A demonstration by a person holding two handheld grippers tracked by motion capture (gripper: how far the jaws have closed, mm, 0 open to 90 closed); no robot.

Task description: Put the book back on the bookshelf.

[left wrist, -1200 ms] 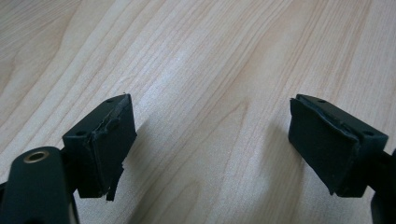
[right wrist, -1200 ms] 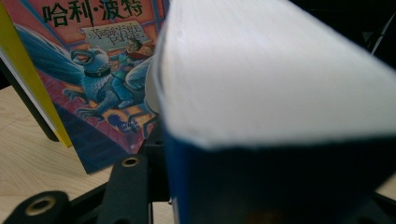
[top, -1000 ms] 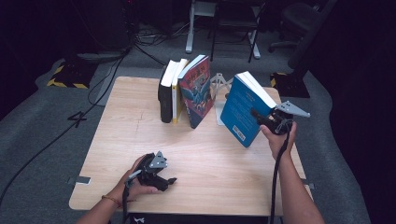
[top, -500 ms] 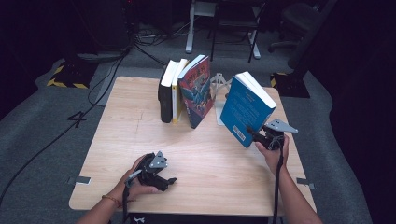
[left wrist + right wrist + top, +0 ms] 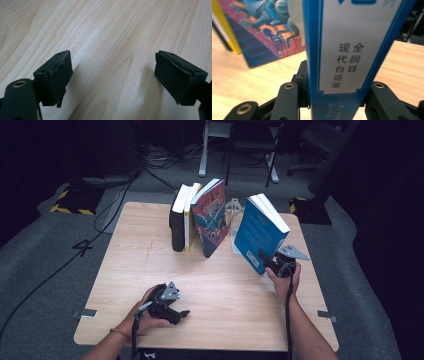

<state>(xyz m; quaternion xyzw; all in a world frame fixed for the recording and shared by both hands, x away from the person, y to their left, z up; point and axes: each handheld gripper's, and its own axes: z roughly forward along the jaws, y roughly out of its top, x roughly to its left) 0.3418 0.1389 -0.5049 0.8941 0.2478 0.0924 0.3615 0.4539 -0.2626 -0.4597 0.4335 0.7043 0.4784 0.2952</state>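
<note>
Blue book (image 5: 260, 236) clamped at its spine by right tongs (image 5: 272, 263), jaws just closing, tilted toward book row (image 5: 197, 217), probably for shelving; left tongs (image 5: 170, 307) wide, resting on desk (image 5: 125, 250).

On the spine of the blue book (image 5: 342, 57) you hold, you can read Chinese characters in two upright columns on its white panel: 全回目 on the right, 现代白话版 on the left. Below the panel, on the blue band, small white characters start with a bracketed 明, the rest too blurred to read. On the grey floor (image 5: 60, 250) left of the table you see a dark painted 4. The cover of the illustrated book (image 5: 212, 217) bears red title characters you cannot make out.
</note>
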